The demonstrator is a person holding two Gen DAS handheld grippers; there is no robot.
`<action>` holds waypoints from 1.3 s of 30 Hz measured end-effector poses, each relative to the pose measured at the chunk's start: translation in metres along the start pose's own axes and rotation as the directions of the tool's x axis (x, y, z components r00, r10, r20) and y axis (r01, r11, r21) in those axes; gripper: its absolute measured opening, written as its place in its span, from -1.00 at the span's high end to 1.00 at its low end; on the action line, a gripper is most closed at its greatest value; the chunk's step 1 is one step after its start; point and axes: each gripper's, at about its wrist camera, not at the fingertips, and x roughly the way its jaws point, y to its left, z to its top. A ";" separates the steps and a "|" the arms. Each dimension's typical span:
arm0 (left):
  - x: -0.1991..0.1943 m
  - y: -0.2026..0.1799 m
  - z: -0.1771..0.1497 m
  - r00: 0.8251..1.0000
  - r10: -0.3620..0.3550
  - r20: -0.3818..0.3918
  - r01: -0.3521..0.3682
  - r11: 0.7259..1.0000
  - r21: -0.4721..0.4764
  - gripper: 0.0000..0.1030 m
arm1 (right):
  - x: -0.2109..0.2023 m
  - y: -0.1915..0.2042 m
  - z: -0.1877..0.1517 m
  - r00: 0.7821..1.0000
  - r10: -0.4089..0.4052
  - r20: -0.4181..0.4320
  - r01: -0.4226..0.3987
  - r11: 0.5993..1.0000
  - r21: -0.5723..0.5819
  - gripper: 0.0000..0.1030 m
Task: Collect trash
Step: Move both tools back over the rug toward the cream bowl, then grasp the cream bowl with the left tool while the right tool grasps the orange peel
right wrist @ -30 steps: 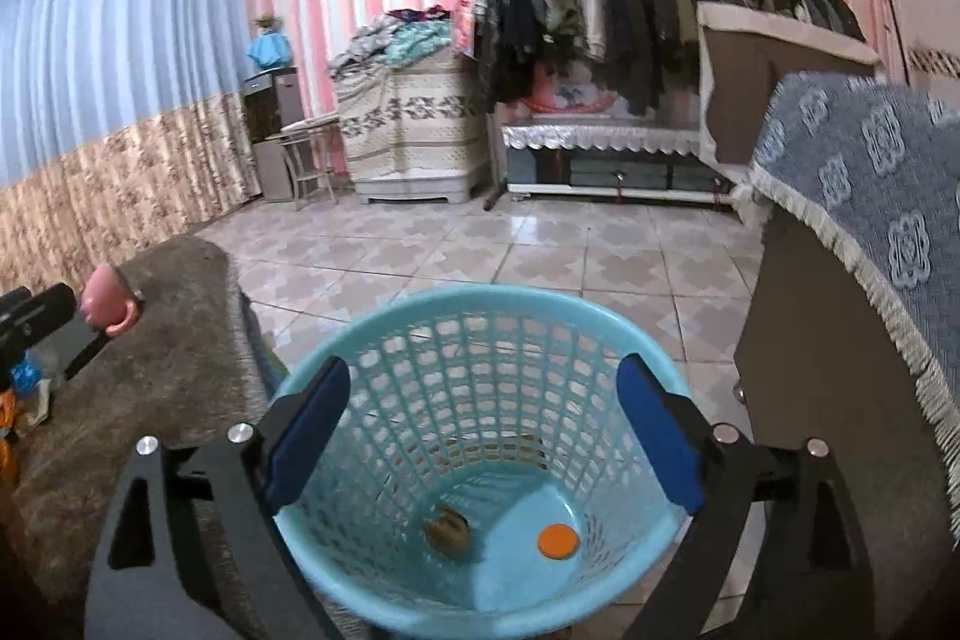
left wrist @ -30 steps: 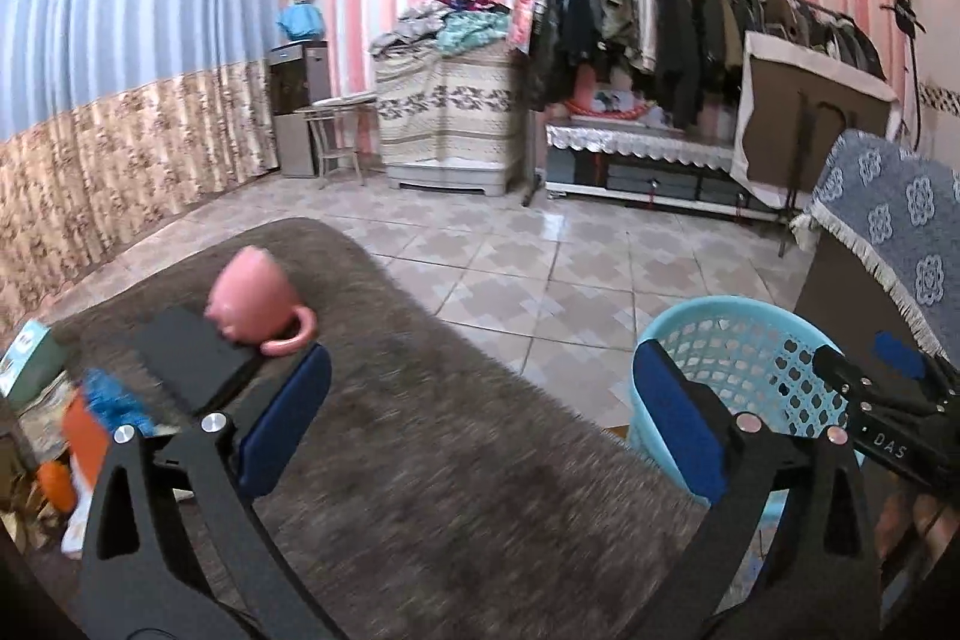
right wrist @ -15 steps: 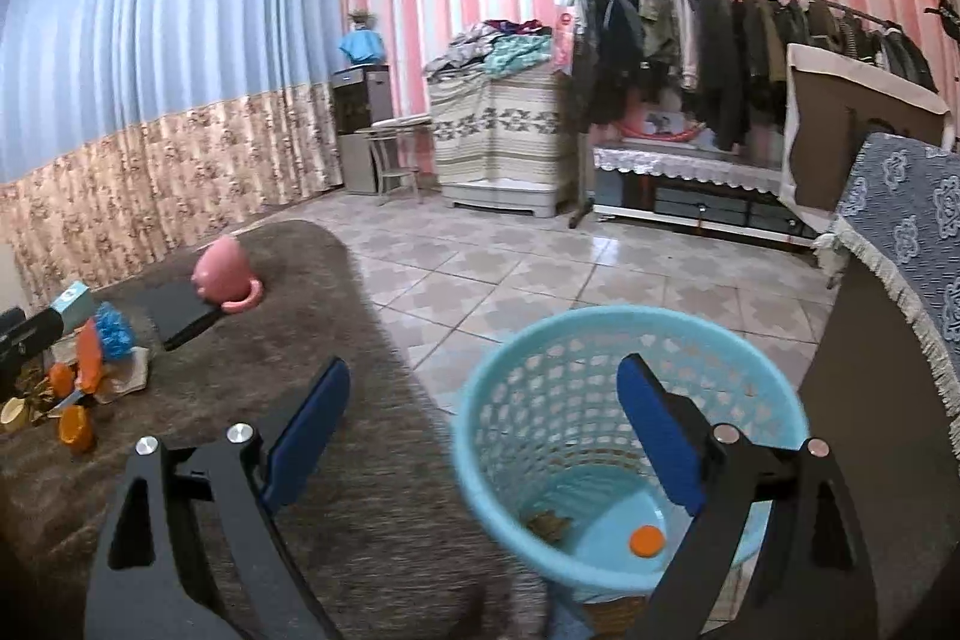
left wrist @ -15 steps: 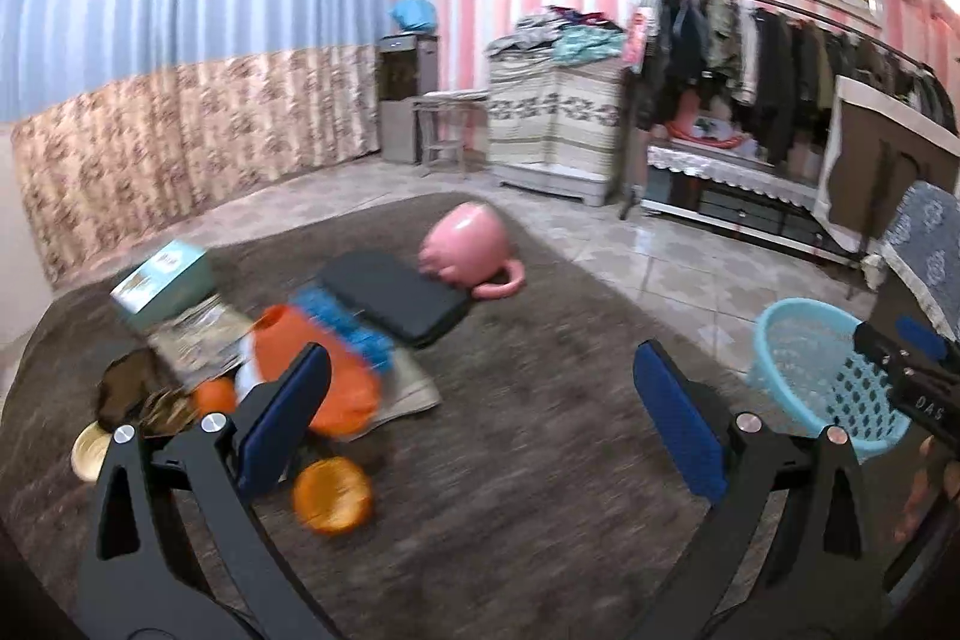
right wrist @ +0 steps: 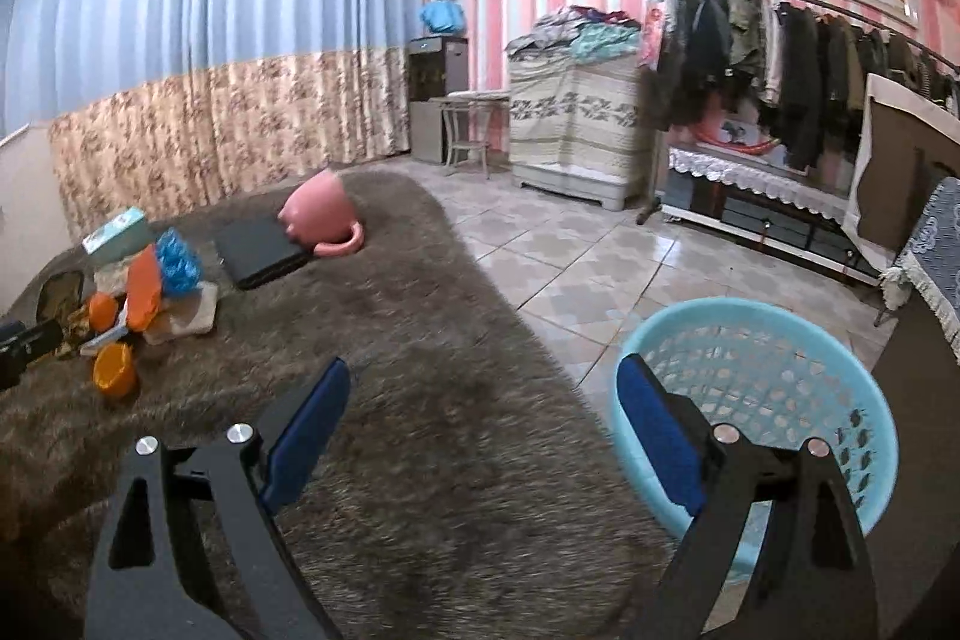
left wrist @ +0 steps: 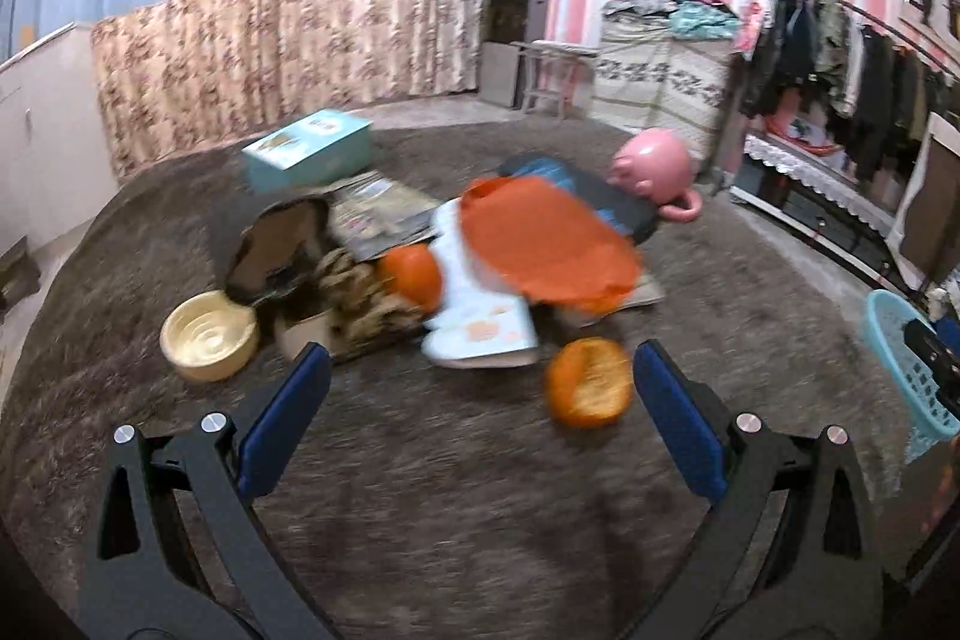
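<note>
My left fingers [left wrist: 480, 418], spread and empty, point at the round orange peel half [left wrist: 589, 381] lying just ahead-right on the brown shaggy carpet [left wrist: 450, 490], far nearer than my equally spread right fingers [right wrist: 480, 436].

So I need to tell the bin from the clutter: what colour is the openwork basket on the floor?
Light blue basket, seen best in the right wrist view.

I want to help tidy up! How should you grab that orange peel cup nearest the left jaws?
Pinch the peel across its rim, coming from above. It seems to lie hollow side up and apart from the pile, so its thin wall probably fits between the open jaws.
</note>
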 end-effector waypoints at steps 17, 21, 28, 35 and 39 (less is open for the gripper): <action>0.005 0.113 0.010 0.976 0.210 -0.059 -0.210 0.978 0.011 -0.89 | 0.015 0.061 -0.002 0.992 0.101 -0.071 -0.103 0.995 -0.019 -0.73; 0.014 0.139 0.009 0.970 0.222 -0.100 -0.224 0.975 -0.005 -0.89 | 0.024 0.098 -0.003 0.985 0.141 -0.098 -0.148 0.987 -0.069 -0.73; 0.055 0.143 0.017 0.973 0.147 -0.180 -0.150 0.989 -0.008 -0.89 | 0.029 0.153 -0.001 0.969 0.202 -0.143 -0.230 0.949 -0.215 -0.73; 0.076 0.138 0.020 0.974 0.089 -0.210 -0.089 0.996 0.007 -0.55 | 0.040 0.182 -0.007 0.938 0.268 -0.222 -0.314 0.927 -0.207 -0.73; 0.075 0.138 0.017 0.971 0.074 -0.226 -0.075 0.997 0.001 -0.18 | 0.048 0.193 -0.008 0.925 0.284 -0.252 -0.337 0.919 -0.203 -0.73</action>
